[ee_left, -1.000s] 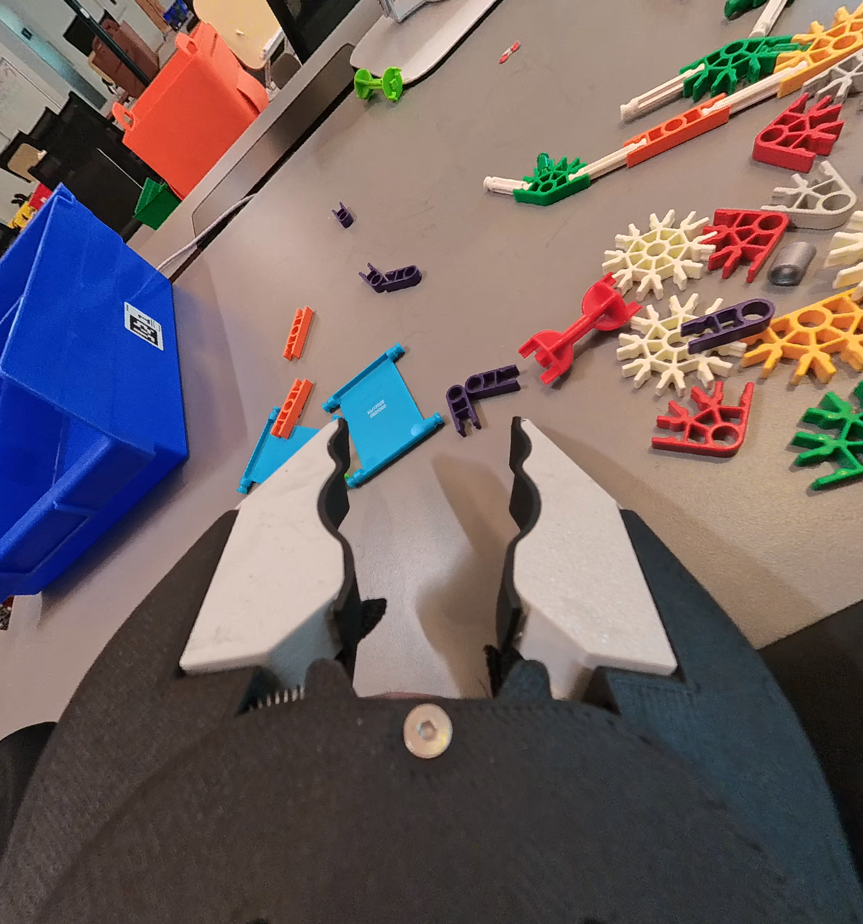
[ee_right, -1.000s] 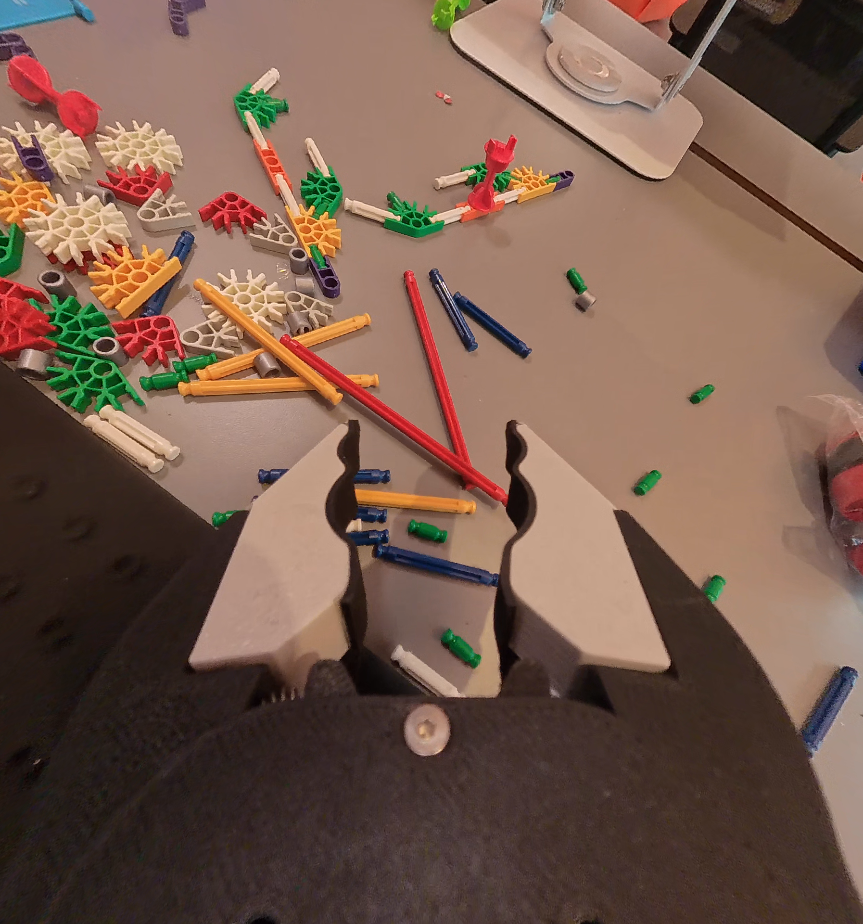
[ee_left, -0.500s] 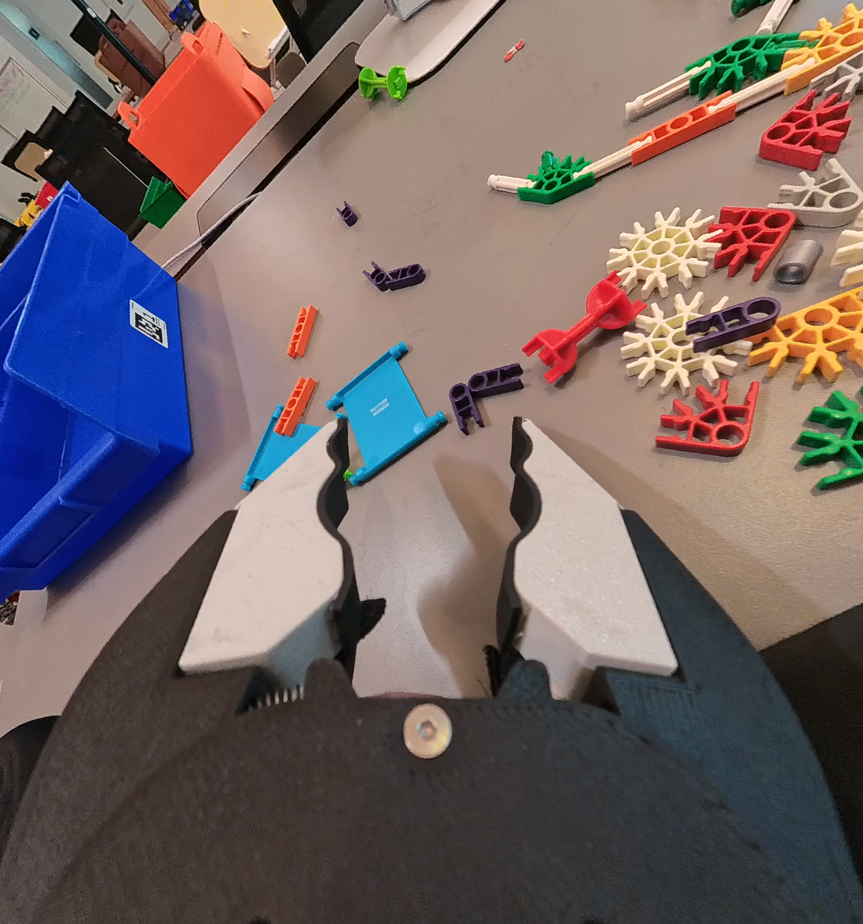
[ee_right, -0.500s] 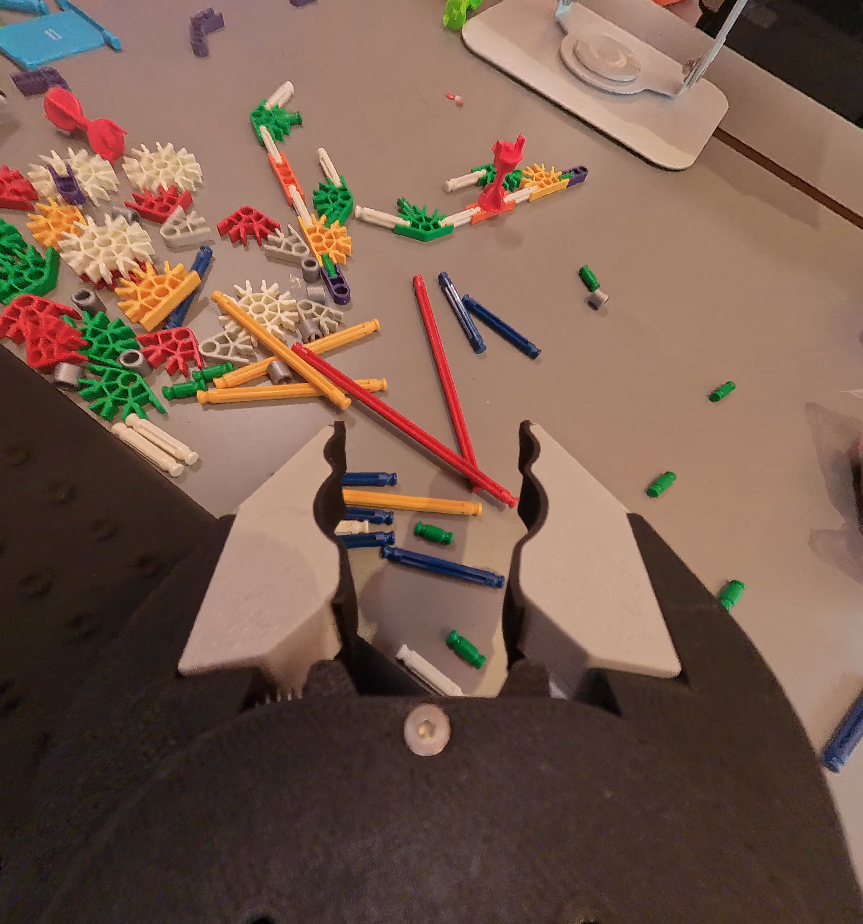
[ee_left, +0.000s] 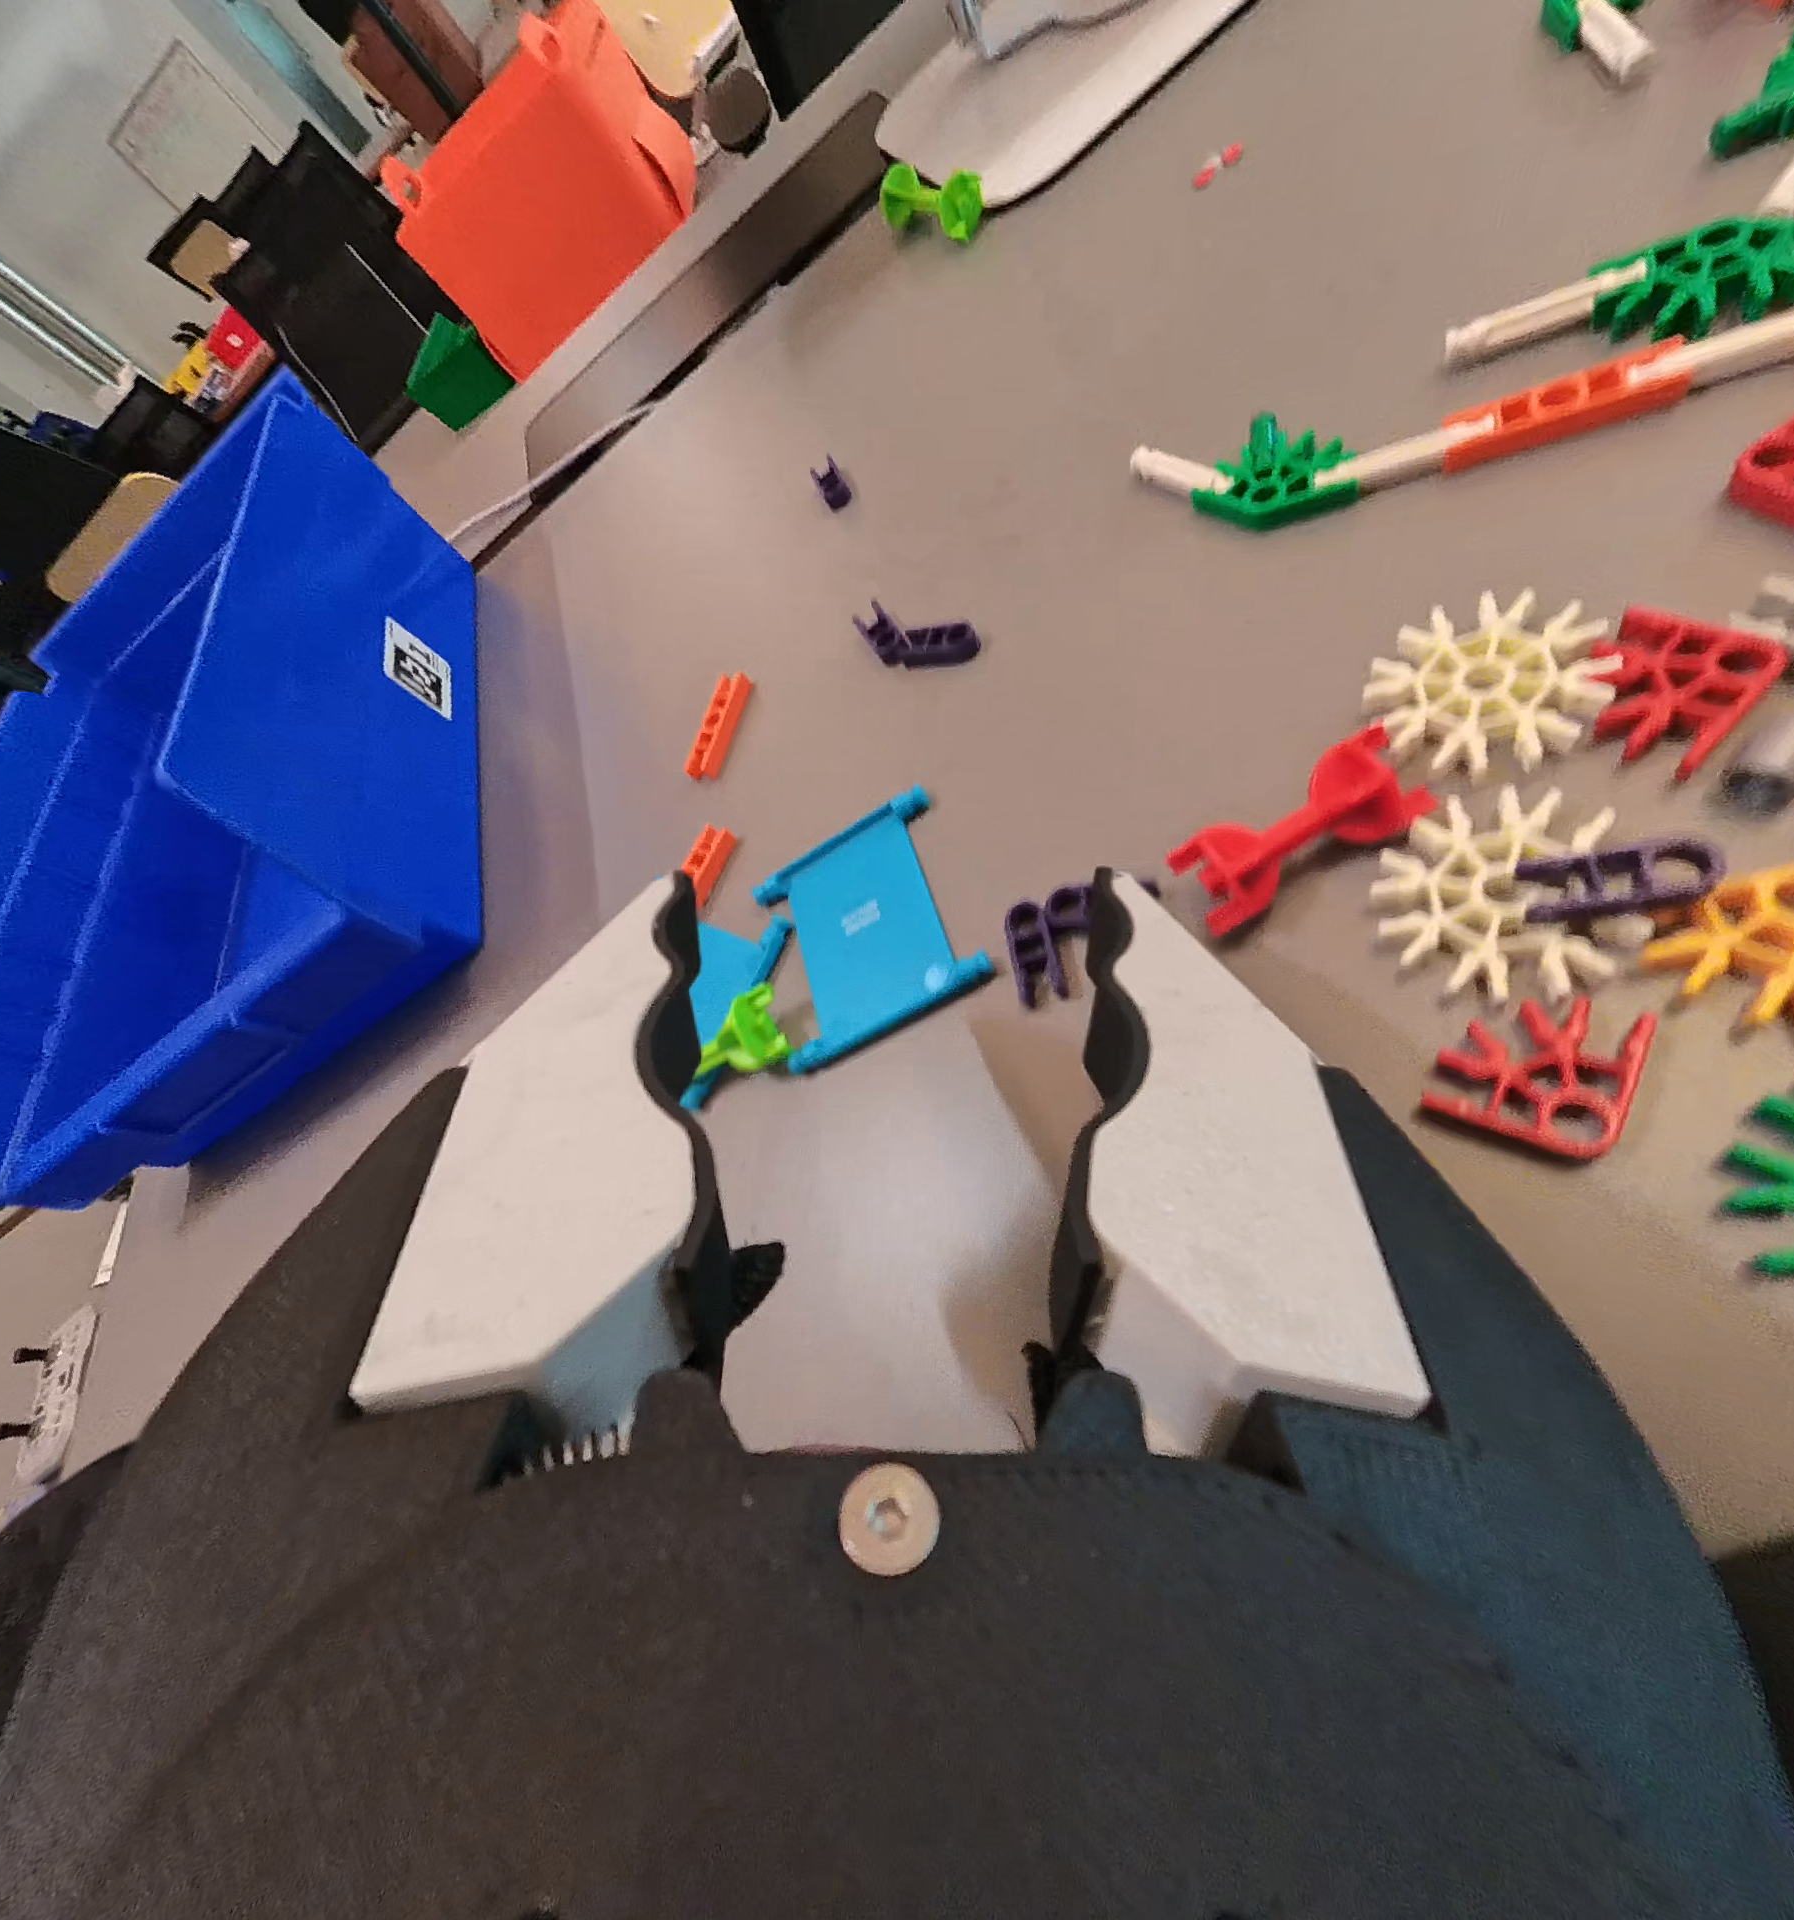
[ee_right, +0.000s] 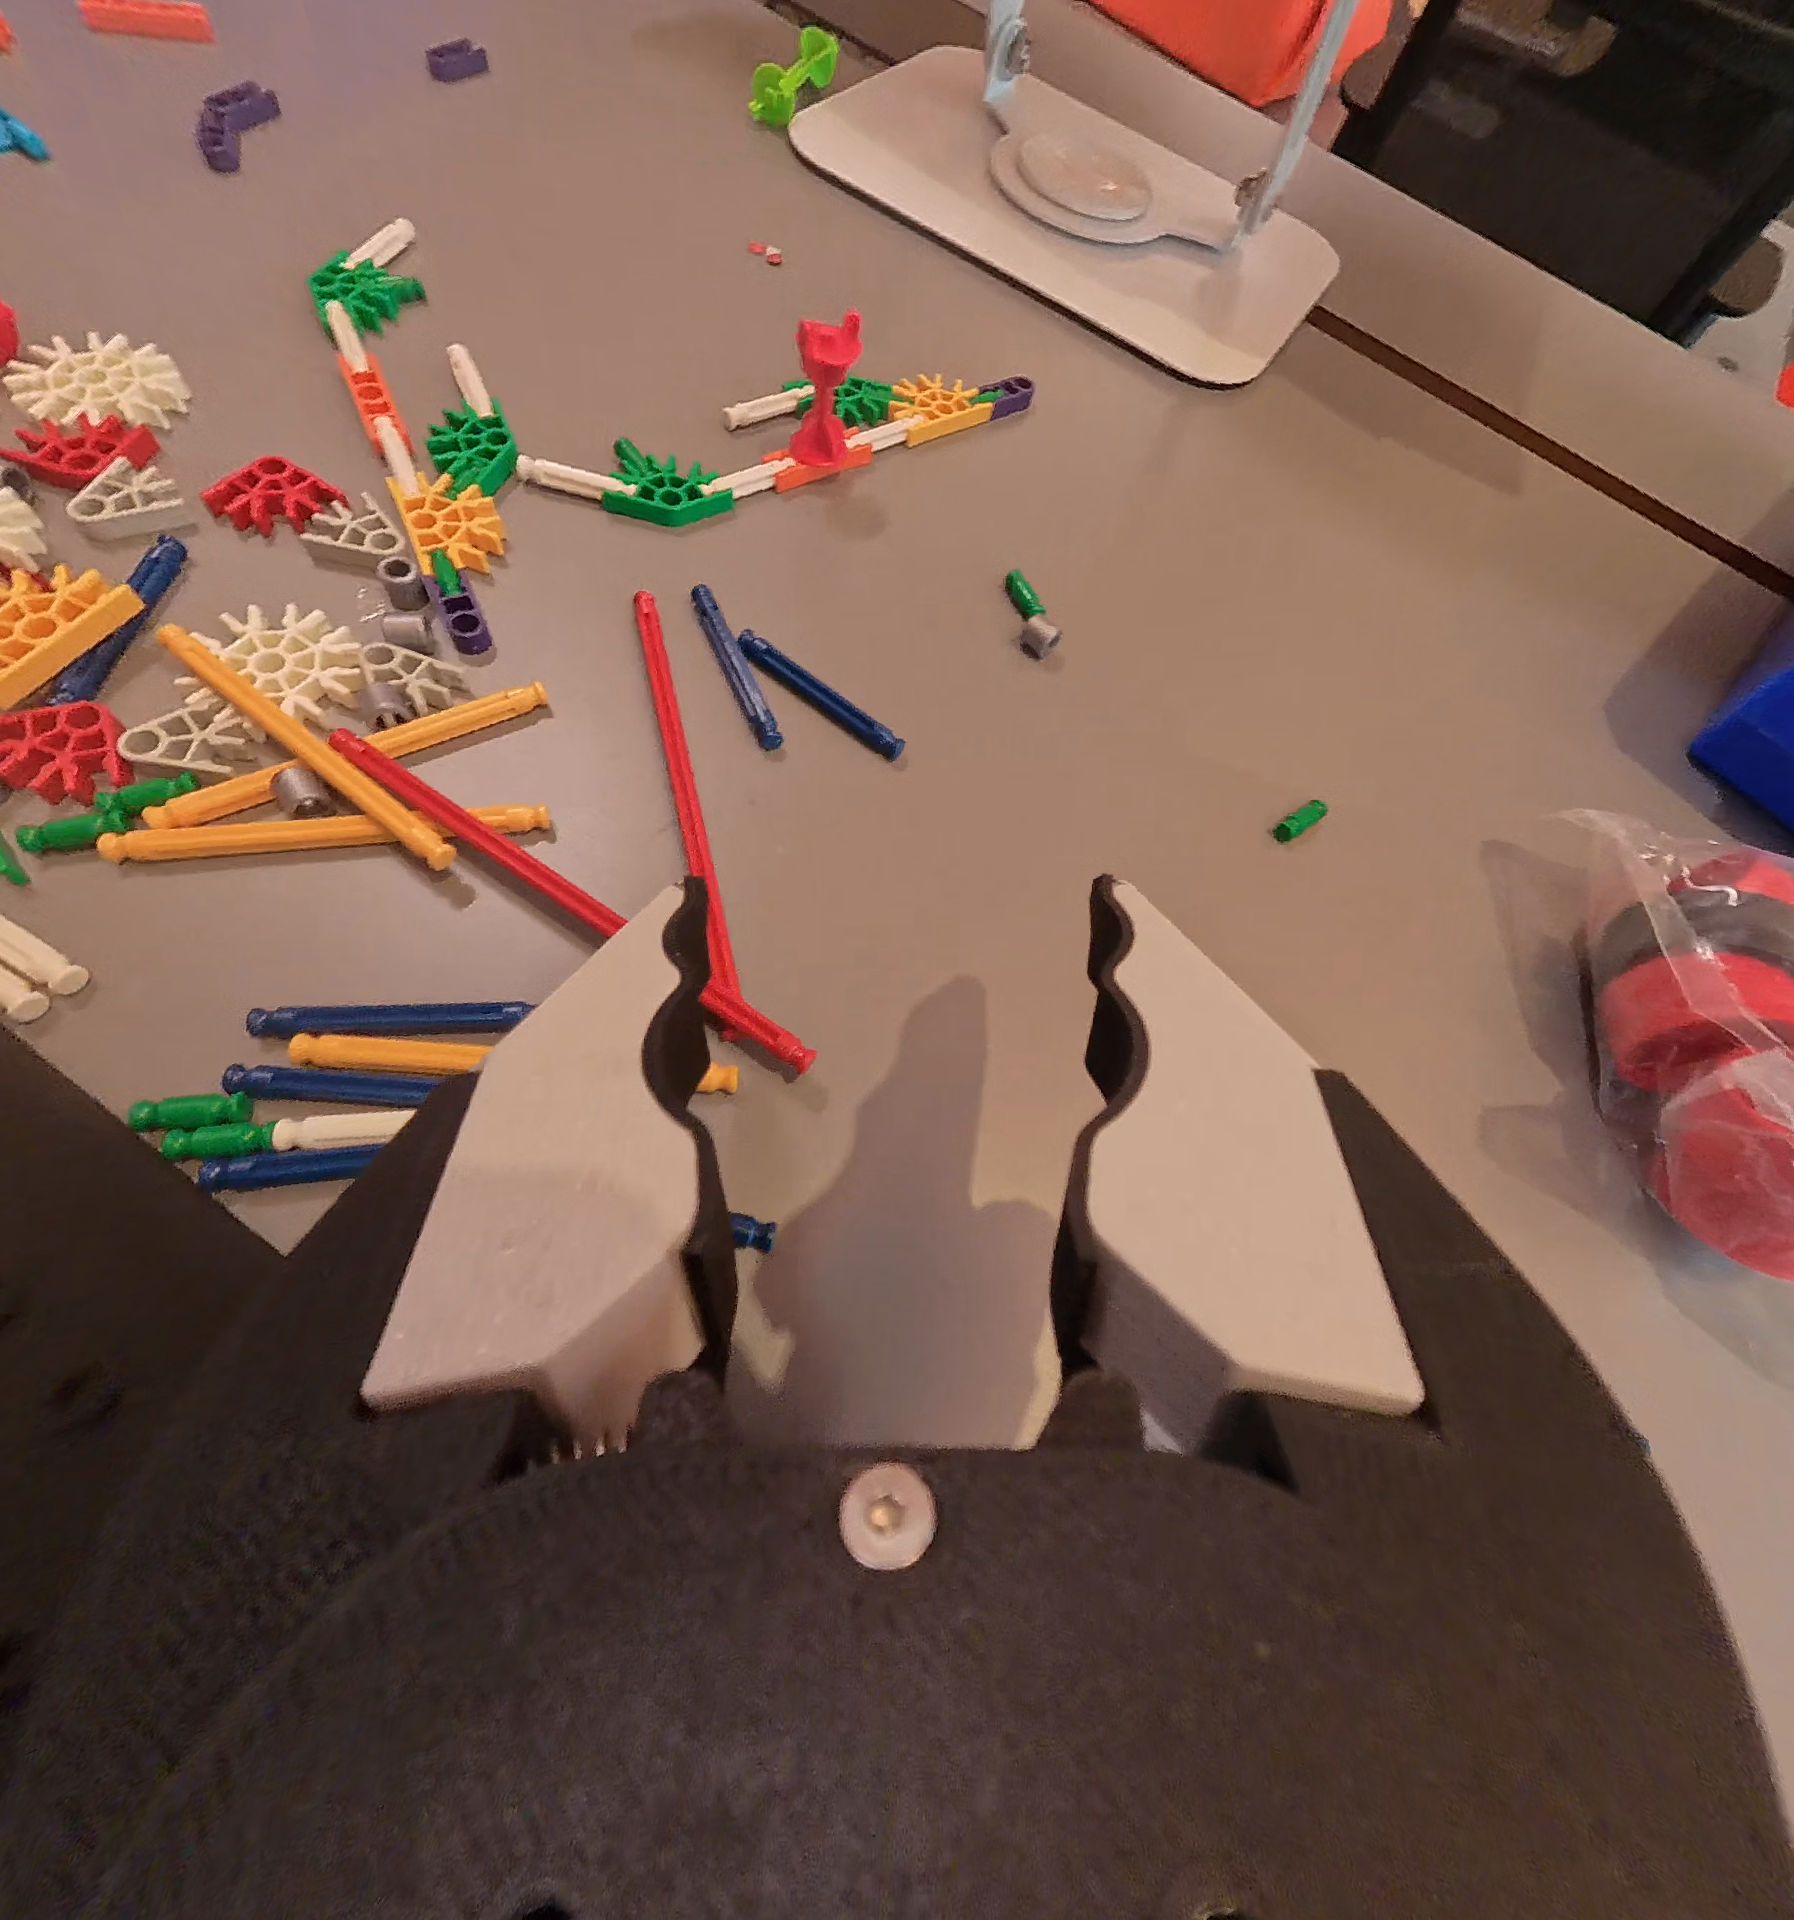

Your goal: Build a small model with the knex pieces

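Note:
My left gripper [ee_left: 893, 894] is open and empty, low over the grey table [ee_left: 1080, 436]. A light blue panel [ee_left: 872, 925] lies just past its tips. A small lime green piece [ee_left: 742, 1034] lies beside the left finger, and a purple connector [ee_left: 1038, 940] beside the right finger. My right gripper [ee_right: 898, 894] is open and empty over bare table. Two long red rods [ee_right: 680, 748] cross at its left finger. A plastic bag of red wheels [ee_right: 1724, 1049] lies to its right.
A blue bin [ee_left: 218, 790] stands at the left, with an orange bin [ee_left: 550, 177] behind it. Piles of coloured connectors [ee_left: 1485, 675] and yellow rods [ee_right: 301, 831] lie around. Blue rods [ee_right: 820, 696], a small green rod [ee_right: 1298, 821] and a stand base [ee_right: 1069, 208] lie farther out. To the small green rod [ee_right: 1298, 821]: right tips about 11 centimetres, left tips about 40 centimetres.
Both grippers have opened a little wider. The right gripper has moved right, so the rods now lie to its left. The left view has shifted, and the lime piece has come into view.

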{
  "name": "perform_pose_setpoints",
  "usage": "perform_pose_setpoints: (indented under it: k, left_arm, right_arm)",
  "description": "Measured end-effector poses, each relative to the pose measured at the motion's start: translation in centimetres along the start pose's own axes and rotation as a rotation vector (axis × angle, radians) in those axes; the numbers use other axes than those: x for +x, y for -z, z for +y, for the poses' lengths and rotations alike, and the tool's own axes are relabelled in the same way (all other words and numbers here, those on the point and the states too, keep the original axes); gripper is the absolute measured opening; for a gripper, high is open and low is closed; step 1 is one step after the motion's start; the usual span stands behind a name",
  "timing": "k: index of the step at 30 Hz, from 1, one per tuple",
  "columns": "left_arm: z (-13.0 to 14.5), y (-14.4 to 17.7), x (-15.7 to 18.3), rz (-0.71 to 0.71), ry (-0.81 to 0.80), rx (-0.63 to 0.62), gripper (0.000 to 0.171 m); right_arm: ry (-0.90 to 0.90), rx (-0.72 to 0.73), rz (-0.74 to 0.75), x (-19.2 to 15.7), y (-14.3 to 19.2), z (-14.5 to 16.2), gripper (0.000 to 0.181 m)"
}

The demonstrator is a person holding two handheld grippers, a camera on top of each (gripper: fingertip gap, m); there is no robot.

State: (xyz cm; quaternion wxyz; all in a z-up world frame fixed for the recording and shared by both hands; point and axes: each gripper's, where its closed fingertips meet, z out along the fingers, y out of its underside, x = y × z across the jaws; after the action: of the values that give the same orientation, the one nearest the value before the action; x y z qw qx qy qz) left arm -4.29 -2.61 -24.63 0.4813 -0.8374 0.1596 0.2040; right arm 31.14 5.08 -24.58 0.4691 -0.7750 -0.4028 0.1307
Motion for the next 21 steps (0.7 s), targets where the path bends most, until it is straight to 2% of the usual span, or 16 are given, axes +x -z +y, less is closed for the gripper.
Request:
perform_pose_setpoints:
  k: [7, 21]
  left_arm:
    - [-1.0, -1.4, 1.6, -0.043, -0.085, -0.028, 0.073]
    - [-0.2, -1.8, 0.0, -0.090, 0.022, -0.065, 0.084]
  right_arm:
    - [0.033, 0.002, -0.036, 0.8, -0.9, 0.5, 0.076]
    - [-0.009, 0.046, -0.028, 1.6, -0.8, 0.2, 0.086]
